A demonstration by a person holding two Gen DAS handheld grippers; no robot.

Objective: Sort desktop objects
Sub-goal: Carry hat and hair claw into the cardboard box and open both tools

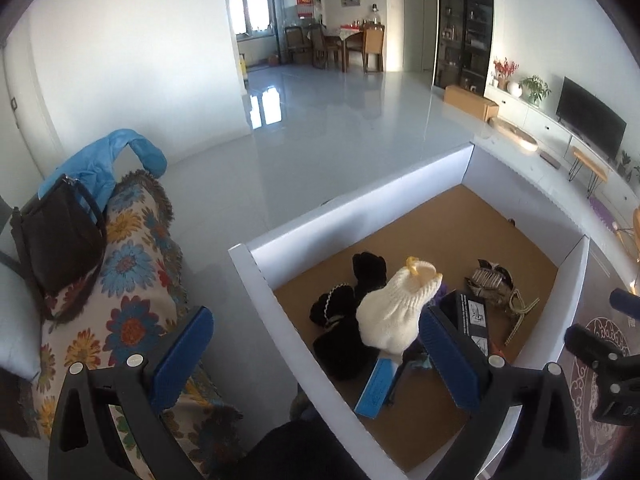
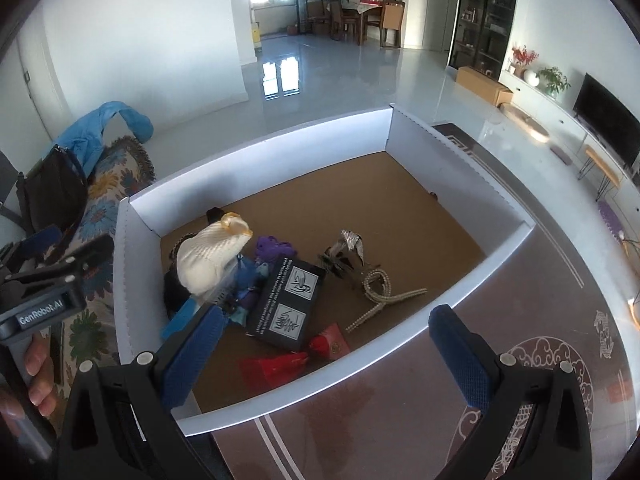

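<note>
Right wrist view: the right gripper (image 2: 324, 354) hangs with its jaws as wide as they go and nothing between the blue pads, poised over the near wall of the white-walled tray (image 2: 256, 148). Just inside that wall lies a red wrapped packet (image 2: 294, 360), the closest item to this tool. Beyond it sits a black printed box (image 2: 288, 304), its long axis running away from the near wall and tilted toward the tray's left wall. To the box's right lies a beaded hair claw (image 2: 380, 292); to its left, a blue and purple tangle (image 2: 252, 276) under a cream knitted piece (image 2: 212, 260) near the left wall. Farther in, a silvery hair clip (image 2: 348, 248) rests on the brown floor; the tray's far half is bare.

In the left wrist view the left gripper (image 1: 316, 360) is equally wide and empty, straddling the tray's left wall: one pad outside above the flowered sofa throw (image 1: 132, 264), one inside touching or just above the black box (image 1: 470, 312). The knitted piece and black fabric (image 1: 340, 320) look nearer this hand; the packet and claw favour the right.
</note>
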